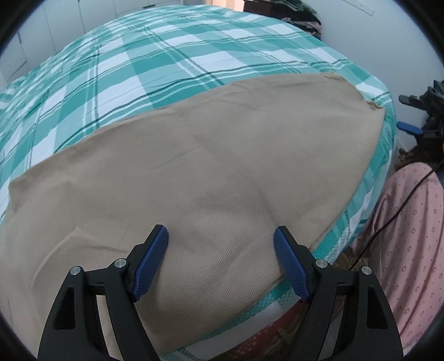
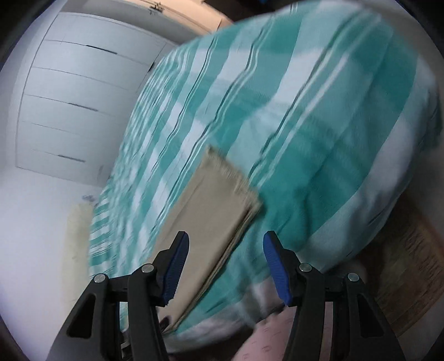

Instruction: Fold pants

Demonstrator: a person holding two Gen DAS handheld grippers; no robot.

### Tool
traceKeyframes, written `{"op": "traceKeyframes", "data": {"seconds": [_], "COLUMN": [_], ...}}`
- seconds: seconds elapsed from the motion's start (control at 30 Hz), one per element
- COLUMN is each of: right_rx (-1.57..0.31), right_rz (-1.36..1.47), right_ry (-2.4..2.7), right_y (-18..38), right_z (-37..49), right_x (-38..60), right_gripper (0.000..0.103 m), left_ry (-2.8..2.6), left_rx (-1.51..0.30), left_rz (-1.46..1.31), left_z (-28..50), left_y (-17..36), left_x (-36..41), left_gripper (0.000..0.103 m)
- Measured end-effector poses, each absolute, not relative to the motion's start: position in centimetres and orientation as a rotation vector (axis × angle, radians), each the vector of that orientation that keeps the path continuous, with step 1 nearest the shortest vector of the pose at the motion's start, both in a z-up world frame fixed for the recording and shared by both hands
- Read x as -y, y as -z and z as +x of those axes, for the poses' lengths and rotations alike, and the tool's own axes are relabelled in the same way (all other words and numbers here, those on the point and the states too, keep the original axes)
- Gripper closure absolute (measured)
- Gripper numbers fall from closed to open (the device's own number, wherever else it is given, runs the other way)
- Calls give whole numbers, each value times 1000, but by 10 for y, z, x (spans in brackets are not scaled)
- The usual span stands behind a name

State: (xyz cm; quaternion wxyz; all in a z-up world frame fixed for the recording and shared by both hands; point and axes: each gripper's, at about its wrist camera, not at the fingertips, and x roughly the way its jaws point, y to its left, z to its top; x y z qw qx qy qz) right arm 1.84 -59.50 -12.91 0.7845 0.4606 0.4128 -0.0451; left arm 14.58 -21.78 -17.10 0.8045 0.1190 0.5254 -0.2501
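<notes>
The tan pants [image 1: 194,172] lie flat along the near edge of a bed with a green and white plaid sheet [image 1: 138,64]. My left gripper [image 1: 220,236] is open and empty, its blue fingertips just above the pants near the bed's edge. In the blurred right wrist view the pants [image 2: 211,219] show as a long folded strip with a frayed hem at the far end. My right gripper [image 2: 226,241] is open and empty, above the strip's right edge. It also shows at the far right of the left wrist view [image 1: 416,122].
The bed's near edge [image 1: 347,222] drops to a patterned rug [image 1: 277,330]. A person in pink dotted clothing [image 1: 410,250] stands at the right with a black cable. White cupboards [image 2: 69,97] stand beyond the bed. Dark clutter [image 1: 299,16] lies at the far corner.
</notes>
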Motion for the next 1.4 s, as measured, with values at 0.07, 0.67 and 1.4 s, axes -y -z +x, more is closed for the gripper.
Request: {"op": "traceKeyframes", "data": {"seconds": [0.07,0.67,1.4], "right_rx": [-925,-925,-642], "right_rz": [1017,561,392], "right_ry": [83,226,-166], "right_y": [139,108,-39], "right_z": [29,62,54], "right_x": [589,538,432], "right_gripper": [46,96,96], "left_ry": [534,523,371], "left_rx": [-1126,-1118,-1111], "left_rz": [255,272,-56], "left_z": [146,146,163], "left_y": [171,176,113], "left_x": [218,211,75], "left_gripper": [23,6,7]}}
